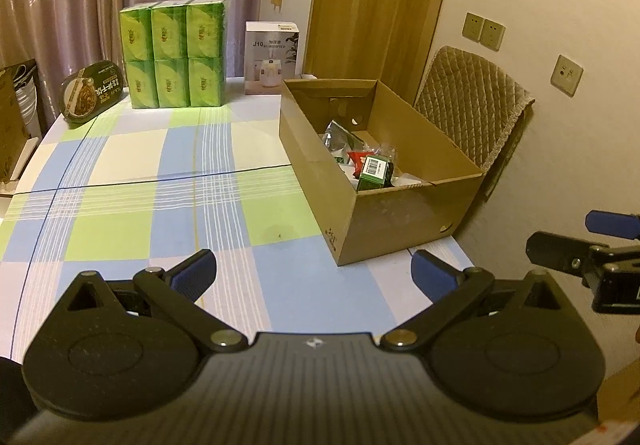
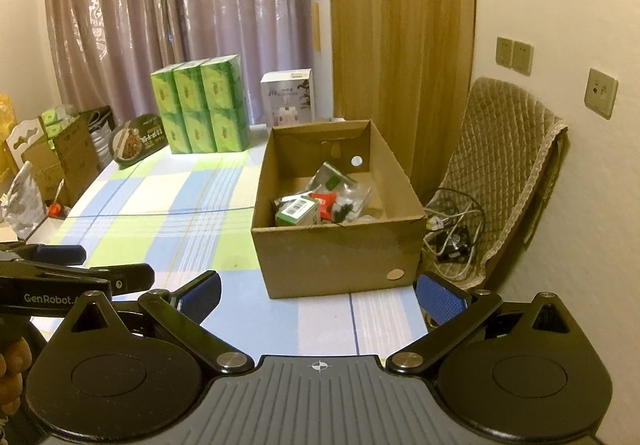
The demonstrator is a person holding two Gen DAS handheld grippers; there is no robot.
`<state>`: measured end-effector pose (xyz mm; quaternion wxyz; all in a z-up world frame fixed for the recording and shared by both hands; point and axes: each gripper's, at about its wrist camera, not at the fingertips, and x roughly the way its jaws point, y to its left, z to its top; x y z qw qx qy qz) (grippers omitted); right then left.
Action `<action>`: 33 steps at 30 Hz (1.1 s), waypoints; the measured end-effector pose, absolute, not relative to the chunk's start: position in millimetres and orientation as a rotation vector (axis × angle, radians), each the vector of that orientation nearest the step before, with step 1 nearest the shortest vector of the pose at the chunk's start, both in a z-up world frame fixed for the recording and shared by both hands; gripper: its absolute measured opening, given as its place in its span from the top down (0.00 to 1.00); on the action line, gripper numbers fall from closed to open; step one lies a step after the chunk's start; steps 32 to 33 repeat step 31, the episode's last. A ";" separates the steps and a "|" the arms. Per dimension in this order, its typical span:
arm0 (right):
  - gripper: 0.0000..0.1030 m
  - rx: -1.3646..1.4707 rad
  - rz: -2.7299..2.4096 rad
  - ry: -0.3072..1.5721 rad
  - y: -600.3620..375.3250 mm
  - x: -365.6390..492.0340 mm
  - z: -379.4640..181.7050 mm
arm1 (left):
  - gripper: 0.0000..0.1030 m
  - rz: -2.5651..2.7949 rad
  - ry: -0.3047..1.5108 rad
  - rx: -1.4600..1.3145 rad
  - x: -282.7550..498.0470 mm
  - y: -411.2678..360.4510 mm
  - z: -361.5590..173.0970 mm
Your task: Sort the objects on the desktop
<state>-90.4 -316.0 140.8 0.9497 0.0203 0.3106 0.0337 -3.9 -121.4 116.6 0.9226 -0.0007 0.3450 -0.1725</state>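
Both tongs — left tongs [image 1: 314,271], right tongs [image 2: 318,293] — gape wide and empty; cardboard box [image 2: 340,257] looks loaded, so next likely needs another stray item off the tabletop [image 1: 160,205].

We see a tablecloth [image 1: 132,205] checked in pale blue, lime green and cream, crossed by thin white stripes and dark lines. On it a plain brown cardboard box [image 1: 384,217] holds a green carton [image 1: 374,169] with a white barcode label, beside something red [image 2: 326,201]. The stacked tissue packs [image 1: 176,55] are bright green. Our left gripper [image 1: 314,273] and right gripper [image 2: 320,295] are black with blue pads. The curtain [image 2: 176,5] is mauve with a pale pattern, the chair cover [image 2: 504,165] quilted beige
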 end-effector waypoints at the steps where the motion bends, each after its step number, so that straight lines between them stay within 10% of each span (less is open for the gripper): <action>1: 0.02 0.041 0.068 0.632 -315.8 -90.4 140.6 | 0.01 -0.354 0.708 -0.002 -3.9 -121.2 116.6; 33: 0.02 0.051 0.072 0.657 -310.7 -91.7 131.0 | 0.01 -0.362 0.695 -0.017 -6.2 -116.0 108.3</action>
